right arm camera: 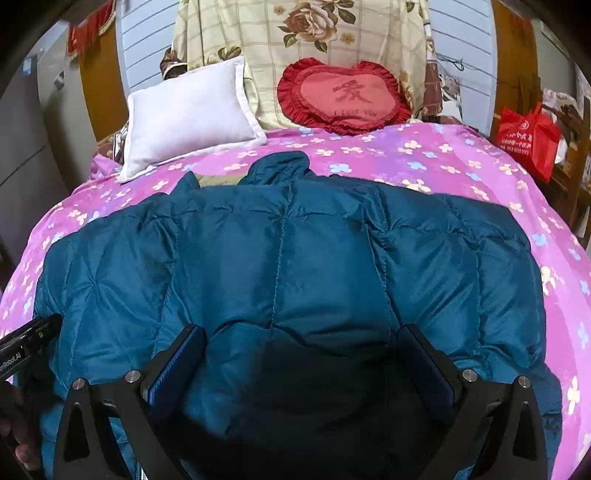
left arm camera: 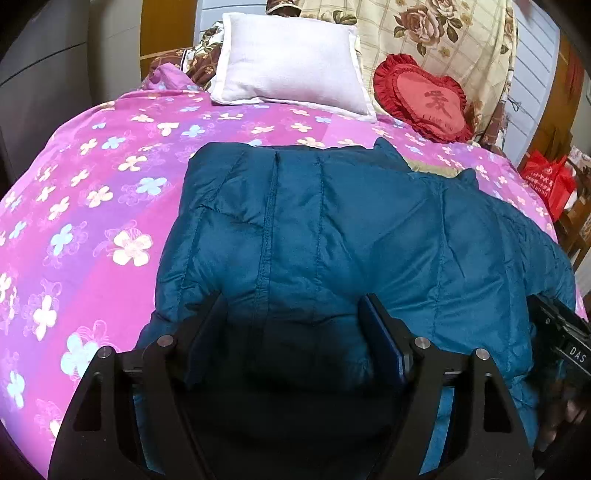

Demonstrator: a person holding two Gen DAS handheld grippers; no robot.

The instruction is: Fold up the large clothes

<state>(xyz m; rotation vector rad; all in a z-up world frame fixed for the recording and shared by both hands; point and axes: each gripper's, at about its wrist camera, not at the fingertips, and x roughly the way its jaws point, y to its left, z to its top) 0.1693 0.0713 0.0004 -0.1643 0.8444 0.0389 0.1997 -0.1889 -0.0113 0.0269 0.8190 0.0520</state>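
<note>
A teal quilted puffer jacket (left arm camera: pixel 332 229) lies spread on the pink flowered bedspread (left arm camera: pixel 92 206), collar toward the pillows; it also shows in the right wrist view (right arm camera: pixel 288 258). My left gripper (left arm camera: pixel 291 310) is open, its two fingers wide apart over the jacket's near left part, a bulge of fabric between them. My right gripper (right arm camera: pixel 301 341) is open too, fingers wide over the jacket's near middle, fabric bulging between them. The right gripper's body shows at the edge of the left view (left arm camera: pixel 561 332), and the left gripper's body shows in the right view (right arm camera: pixel 26 343).
A white pillow (left arm camera: pixel 291 59) and a red heart cushion (left arm camera: pixel 421 98) lean at the head of the bed against a floral blanket (left arm camera: pixel 436 33). A red bag (right arm camera: pixel 524 136) sits beside the bed on the right. Grey cabinets (left arm camera: pixel 44 74) stand left.
</note>
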